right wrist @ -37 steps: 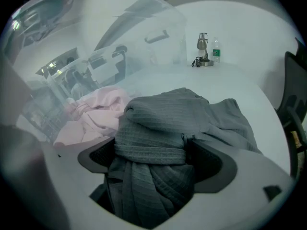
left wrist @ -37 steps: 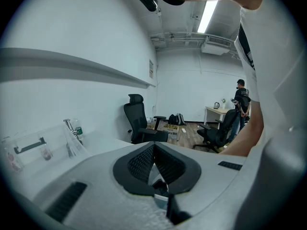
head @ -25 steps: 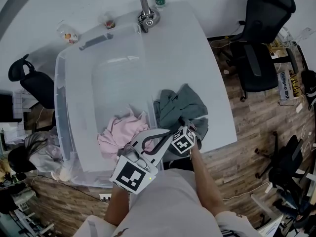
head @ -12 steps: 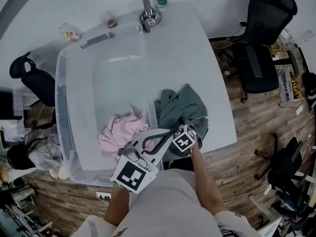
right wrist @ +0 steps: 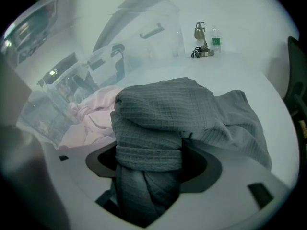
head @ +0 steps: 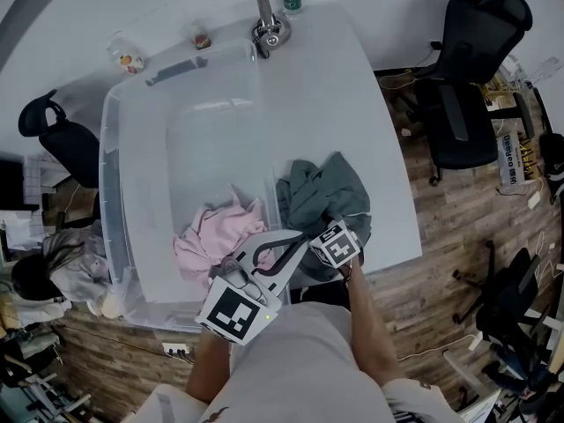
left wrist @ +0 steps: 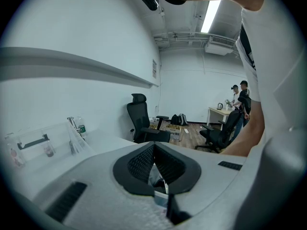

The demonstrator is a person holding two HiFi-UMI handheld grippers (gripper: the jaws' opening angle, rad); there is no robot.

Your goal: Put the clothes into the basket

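The white surface point(head: 352, 104) fills the middle of my head view, with wood floor point(head: 458, 236) and a black office chair point(head: 467, 69) off to its right. On the left part of the surface stands the basket point(head: 132, 148), a big clear plastic tub with see-through walls. Just outside its right wall, at the near edge of the surface, the grey garment point(head: 326, 188) lies in a rumpled heap, not in the basket. A pink garment point(head: 216, 236) is already inside, bunched in the near corner against that same wall. My right tongs point(right wrist: 148, 169) point steeply down into the grey heap; their jaws have just been closing, and a thick fold of the ribbed grey cloth is pinched between the pads. My left tongs point(head: 302, 237) hang over the basket's near corner, above the pink cloth, jaws together with nothing between them. Each of my tongs carries a marker cube point(head: 337, 245) printed with black-and-white square patterns, no letters. At the far edge of the surface a metal stand point(head: 264, 25) rises, and beside it is a small bottle point(head: 291, 3) with a green label whose print is too small to read. A box point(head: 509, 152) on the floor at the right bears dark print that I cannot read either.
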